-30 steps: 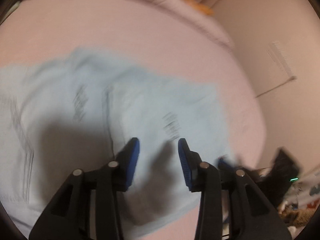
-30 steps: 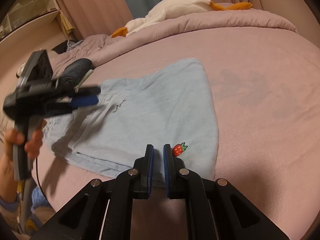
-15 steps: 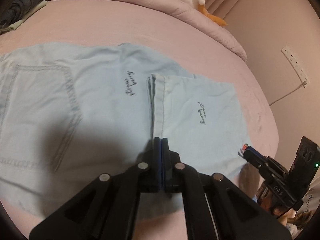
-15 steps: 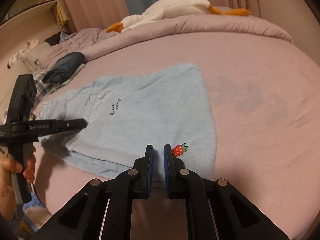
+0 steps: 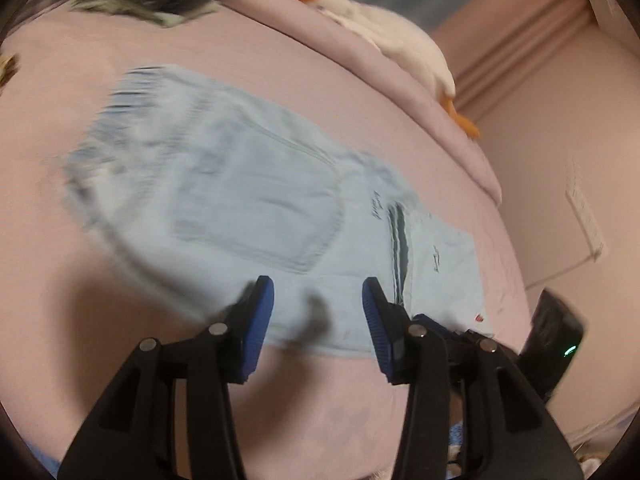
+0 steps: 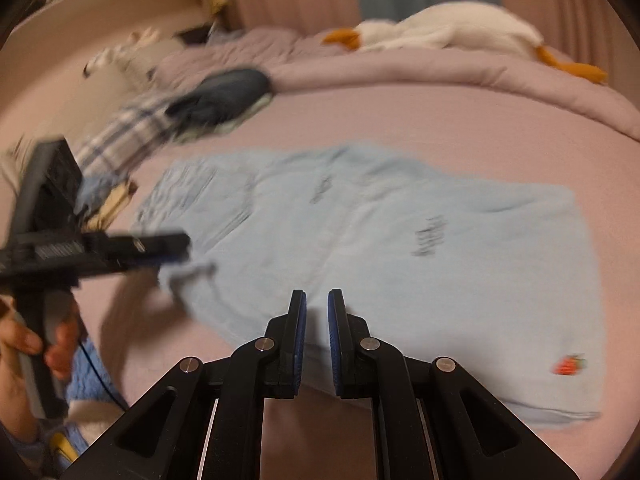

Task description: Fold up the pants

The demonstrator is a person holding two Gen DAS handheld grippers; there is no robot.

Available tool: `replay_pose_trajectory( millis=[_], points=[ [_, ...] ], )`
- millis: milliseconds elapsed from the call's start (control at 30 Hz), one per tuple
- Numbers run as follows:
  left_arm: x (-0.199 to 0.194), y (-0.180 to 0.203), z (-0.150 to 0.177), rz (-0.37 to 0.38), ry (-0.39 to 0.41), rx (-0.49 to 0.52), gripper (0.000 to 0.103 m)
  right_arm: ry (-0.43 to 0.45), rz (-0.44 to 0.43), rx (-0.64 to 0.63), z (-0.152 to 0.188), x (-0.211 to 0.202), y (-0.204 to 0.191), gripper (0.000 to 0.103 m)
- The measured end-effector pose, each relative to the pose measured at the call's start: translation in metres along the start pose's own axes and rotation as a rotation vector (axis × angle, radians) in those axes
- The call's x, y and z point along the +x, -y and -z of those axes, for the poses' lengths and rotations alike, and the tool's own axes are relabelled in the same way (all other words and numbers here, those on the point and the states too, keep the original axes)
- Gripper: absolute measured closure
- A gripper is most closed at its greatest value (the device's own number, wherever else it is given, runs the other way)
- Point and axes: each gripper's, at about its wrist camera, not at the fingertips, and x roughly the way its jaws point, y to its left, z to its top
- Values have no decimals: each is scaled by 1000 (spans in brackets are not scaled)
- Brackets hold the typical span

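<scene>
The left gripper (image 5: 318, 312) has just been opening and holds nothing, its jaws spread above the near hem; the right gripper (image 6: 317, 336) is nearly pressed together, empty; the pants (image 5: 256, 216), soft pale-blue denim, lie partly folded mid-bed (image 5: 320, 400); next, I judge, gripping an edge for another fold; beyond, a plush goose (image 6: 448, 32).

No text readable. Pants (image 5: 256, 200): two small dark script marks near fold seam (image 5: 400, 248), one on each side of it, both too blurred to read in left wrist view. Same two marks in right wrist view, smeared, unreadable. Small red strawberry emblem (image 6: 568, 365) near pants corner, picture only, no letters. Left gripper (image 6: 176, 245) side carries pale label strip, letters too blurred to read.
</scene>
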Motion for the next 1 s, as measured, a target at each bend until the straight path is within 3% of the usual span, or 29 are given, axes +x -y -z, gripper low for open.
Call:
replay_pose_trajectory(
  millis=[100, 267, 400, 500, 800, 1000],
  points=[
    [-18, -16, 6, 24, 14, -67, 57, 2, 57, -75, 4, -2, -10, 94],
    [-44, -48, 16, 75, 32, -226, 51, 12, 6, -1, -2, -19, 4, 94],
    [-44, -68, 22, 81, 39, -368, 50, 47, -7, -1, -4, -20, -2, 93],
    [-36, -82, 22, 135, 41, -497, 50, 41, -28, -12, -5, -14, -13, 93],
    [-30, -90, 6, 179, 139, -635, 50, 58, -40, -63, -9, -19, -31, 93],
    [-26, -84, -5, 132, 170, -600, 50, 72, -33, -46, -12, -21, -25, 93]
  ],
)
